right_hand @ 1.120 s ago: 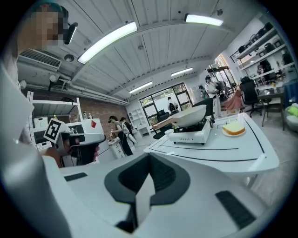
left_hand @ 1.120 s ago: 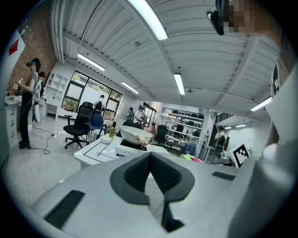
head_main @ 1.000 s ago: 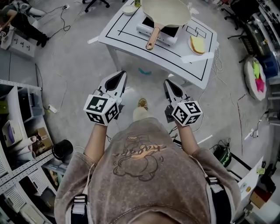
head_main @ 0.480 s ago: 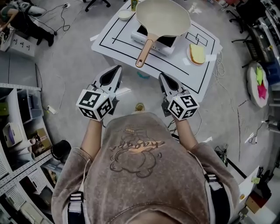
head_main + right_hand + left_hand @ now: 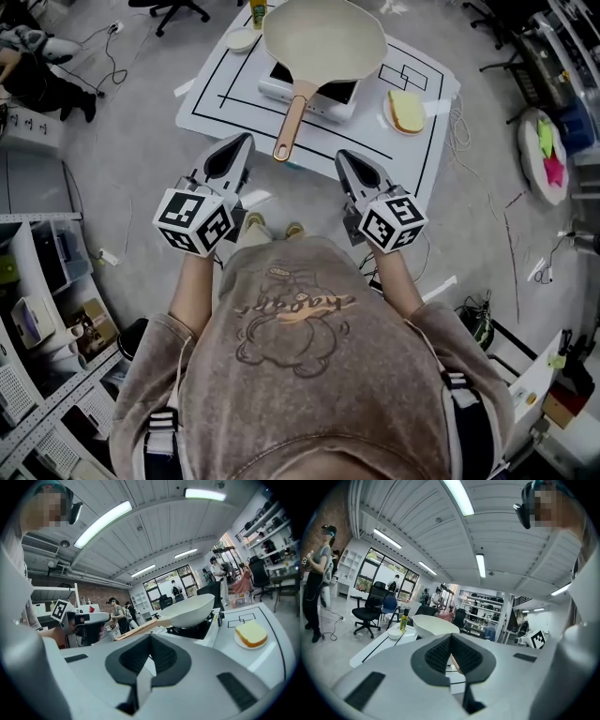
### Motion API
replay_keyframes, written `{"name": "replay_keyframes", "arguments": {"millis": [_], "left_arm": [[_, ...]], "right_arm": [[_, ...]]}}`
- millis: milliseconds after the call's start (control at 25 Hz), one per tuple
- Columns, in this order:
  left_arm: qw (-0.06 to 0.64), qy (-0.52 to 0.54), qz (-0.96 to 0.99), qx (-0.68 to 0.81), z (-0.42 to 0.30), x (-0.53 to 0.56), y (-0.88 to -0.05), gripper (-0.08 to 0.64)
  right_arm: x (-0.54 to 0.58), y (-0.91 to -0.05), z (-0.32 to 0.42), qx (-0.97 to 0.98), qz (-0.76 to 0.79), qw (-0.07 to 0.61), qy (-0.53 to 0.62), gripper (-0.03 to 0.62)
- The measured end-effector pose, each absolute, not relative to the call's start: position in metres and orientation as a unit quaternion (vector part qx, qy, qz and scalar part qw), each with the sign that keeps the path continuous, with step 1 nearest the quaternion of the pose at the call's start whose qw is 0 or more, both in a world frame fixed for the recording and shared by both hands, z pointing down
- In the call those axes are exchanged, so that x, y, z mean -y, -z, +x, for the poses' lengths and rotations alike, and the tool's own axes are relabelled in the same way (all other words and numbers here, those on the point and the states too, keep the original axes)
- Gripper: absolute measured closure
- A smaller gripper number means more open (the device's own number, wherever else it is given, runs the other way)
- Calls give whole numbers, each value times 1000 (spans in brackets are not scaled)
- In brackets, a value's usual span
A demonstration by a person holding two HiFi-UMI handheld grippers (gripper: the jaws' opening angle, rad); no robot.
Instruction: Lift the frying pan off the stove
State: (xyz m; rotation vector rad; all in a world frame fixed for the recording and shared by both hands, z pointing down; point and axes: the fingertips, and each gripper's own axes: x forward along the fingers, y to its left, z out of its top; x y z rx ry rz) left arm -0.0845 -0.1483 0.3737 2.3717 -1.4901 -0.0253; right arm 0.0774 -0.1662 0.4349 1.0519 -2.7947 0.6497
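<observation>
A cream frying pan (image 5: pixel 324 37) with a copper-coloured handle (image 5: pixel 290 122) sits on a white portable stove (image 5: pixel 311 87) on the white table (image 5: pixel 212 98). The handle points toward me, over the table's near edge. My left gripper (image 5: pixel 237 142) is shut and empty, just left of the handle's end. My right gripper (image 5: pixel 348 158) is also shut and empty, to the right of the handle. The pan (image 5: pixel 433 625) shows ahead in the left gripper view. In the right gripper view the pan (image 5: pixel 194 610) stands on the stove (image 5: pixel 199 629), its handle (image 5: pixel 138 629) reaching left.
A plate with a slice of bread (image 5: pixel 407 110) lies right of the stove. A small white bowl (image 5: pixel 241 38) and a yellow bottle (image 5: pixel 257 11) stand at the table's far left. Office chairs, shelves and people fill the room around.
Both grippers have come closer to the table and now flank the end of the pan handle. Their jaws stayed shut.
</observation>
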Motion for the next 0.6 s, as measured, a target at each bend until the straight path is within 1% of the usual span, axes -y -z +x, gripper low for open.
{"name": "replay_keyframes", "arguments": {"millis": [600], "left_arm": [[171,3,873,457,-94,192,-371,555]], "right_arm": [[188,-427,62,889,406,16,-210,594]]}}
